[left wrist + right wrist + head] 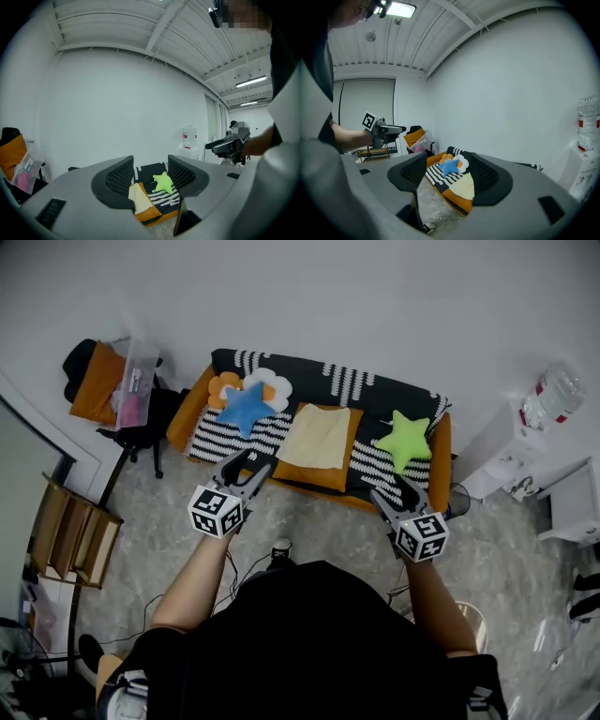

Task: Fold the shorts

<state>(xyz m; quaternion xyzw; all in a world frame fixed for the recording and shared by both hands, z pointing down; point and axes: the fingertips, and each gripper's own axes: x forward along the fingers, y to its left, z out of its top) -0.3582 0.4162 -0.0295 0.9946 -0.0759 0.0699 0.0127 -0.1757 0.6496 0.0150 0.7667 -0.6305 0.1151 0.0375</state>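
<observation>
- Pale yellow fabric shorts (pixel 317 435) lie flat mid-seat on the orange sofa with a striped black-and-white cover (pixel 187 409), between a blue star cushion (pixel 246 405) at left and a green star cushion (pixel 405 439) at right.
- Left gripper (pixel 251 463) and right gripper (pixel 394 491): jaws apart, empty, at the sofa's near edge, short of the shorts.
- Risk: the jaws pinch the cover along with the shorts, or grab only one layer, and the fold skews.
</observation>
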